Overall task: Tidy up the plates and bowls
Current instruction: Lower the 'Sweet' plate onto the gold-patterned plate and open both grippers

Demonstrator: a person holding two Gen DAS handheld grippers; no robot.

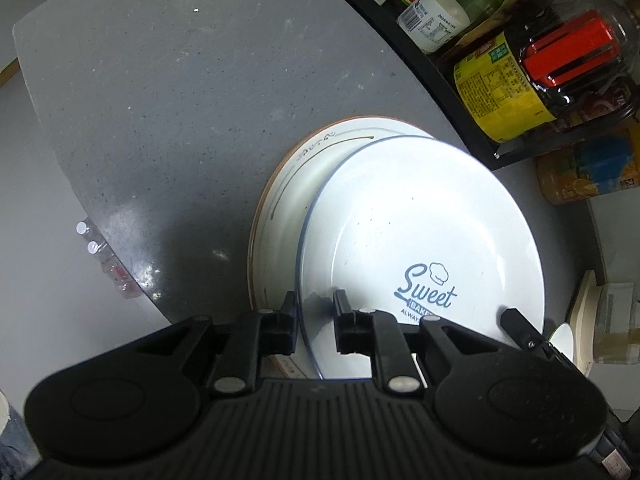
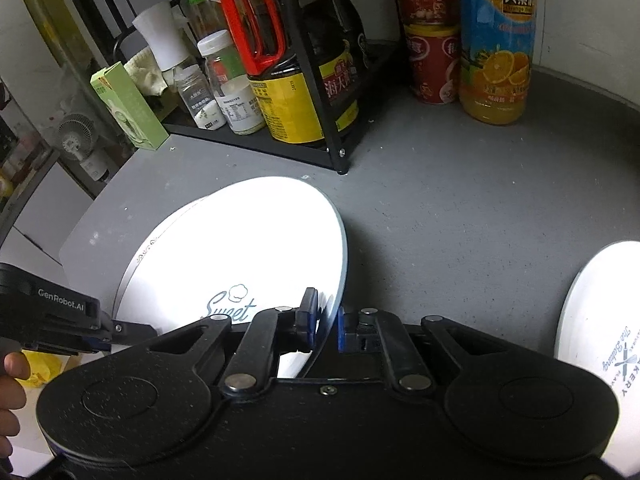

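Nearest the lens, the left gripper (image 1: 316,308) straddled the near rim of the Sweet plate (image 1: 420,240), one finger outside the blue edge and one inside. Whether its pads pressed the rim or merely flanked it could not be told from this angle. The right gripper (image 2: 326,318) was clenched on the opposite side of the same plate's rim, its blue pads (image 2: 308,312) tight against the thin edge.

The plate hung tilted — its far side lower — over a second, larger plate (image 1: 280,200) with a brown rim and a scroll line, which lay flat on the grey counter (image 1: 160,100). The two overlapped but were not yet concentric. To do the step well, the upper plate probably wanted levelling and centring over the lower one before either grip let go, and a gentle lowering so that china did not knock china.

Off to the right lay another printed plate (image 2: 600,308), well apart. Farther back stood the black rack (image 2: 320,100) of bottles and an orange juice bottle (image 2: 496,40).
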